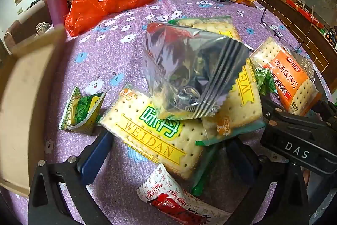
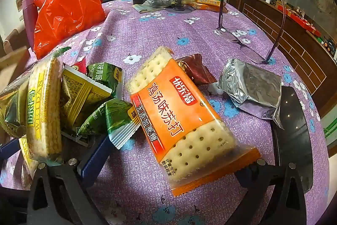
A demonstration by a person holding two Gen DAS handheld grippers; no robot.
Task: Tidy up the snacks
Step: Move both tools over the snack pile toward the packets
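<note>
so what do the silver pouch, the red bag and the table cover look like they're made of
Silver pouch: metallised foil, shiny, creased, mirror-like glare.
Red bag: thin glossy plastic film, translucent, sharp crinkles.
Table cover: probably woven cloth, matte, fine ribbed weave, printed flowers.

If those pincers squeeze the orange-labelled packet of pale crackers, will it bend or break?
The orange-labelled cracker packet probably stays stiff, since square crackers fill it flat. The crackers look thin and perforated, so a hard squeeze might crack them. Its glossy clear wrapper may slip between the open right gripper fingers.
</note>
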